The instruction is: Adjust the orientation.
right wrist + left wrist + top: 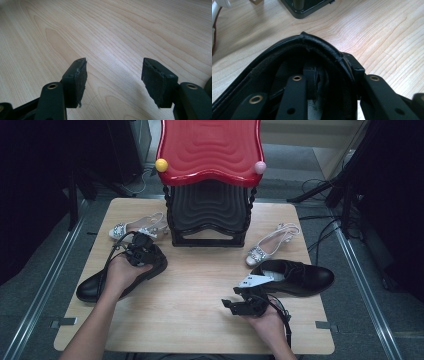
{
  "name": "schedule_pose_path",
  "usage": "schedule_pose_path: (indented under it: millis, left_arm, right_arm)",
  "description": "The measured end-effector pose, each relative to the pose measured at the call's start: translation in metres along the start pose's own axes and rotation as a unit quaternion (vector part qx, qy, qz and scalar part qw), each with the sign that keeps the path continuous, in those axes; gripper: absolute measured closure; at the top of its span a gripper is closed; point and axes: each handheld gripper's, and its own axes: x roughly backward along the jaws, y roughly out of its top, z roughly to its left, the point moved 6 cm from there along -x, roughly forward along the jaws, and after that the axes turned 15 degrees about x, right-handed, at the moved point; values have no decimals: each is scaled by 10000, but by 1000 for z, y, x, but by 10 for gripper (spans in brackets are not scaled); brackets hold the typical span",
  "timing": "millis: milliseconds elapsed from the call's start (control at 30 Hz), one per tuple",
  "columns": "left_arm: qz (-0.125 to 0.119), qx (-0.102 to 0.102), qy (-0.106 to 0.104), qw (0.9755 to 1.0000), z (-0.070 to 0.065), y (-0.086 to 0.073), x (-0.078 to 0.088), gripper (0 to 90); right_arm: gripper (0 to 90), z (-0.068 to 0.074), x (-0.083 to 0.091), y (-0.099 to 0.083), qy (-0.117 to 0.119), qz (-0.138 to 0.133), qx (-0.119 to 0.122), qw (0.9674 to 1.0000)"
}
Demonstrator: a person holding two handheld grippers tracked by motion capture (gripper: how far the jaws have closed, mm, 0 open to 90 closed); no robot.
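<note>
My left gripper [141,251] sits at the left middle of the high view, clamped on the heel collar of a black leather shoe [100,285] (smooth, faintly glossy, with a padded stitched rim). In the left gripper view one jaw reaches inside the shoe [287,57] and the other presses the outside of the heel on the right, the rim pinched between them. The shoe lies on the pale wood-grain table [190,285], toe toward the lower left, and my left hand [120,272] comes up from the bottom edge.

My right gripper [235,302] hovers at lower centre, jaws spread wide with nothing between them; its worn rubbery pads [78,80] face bare wood. The matching lace-up shoe [300,276] lies just right of it.
</note>
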Motion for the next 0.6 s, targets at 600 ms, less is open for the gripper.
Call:
schedule_pose_path:
  millis: [600]
  left_arm:
    - [176,31,-179,9997,-14,-11,31,808]
  right_arm:
    - [381,1,-4,6,127,-43,102,9999]
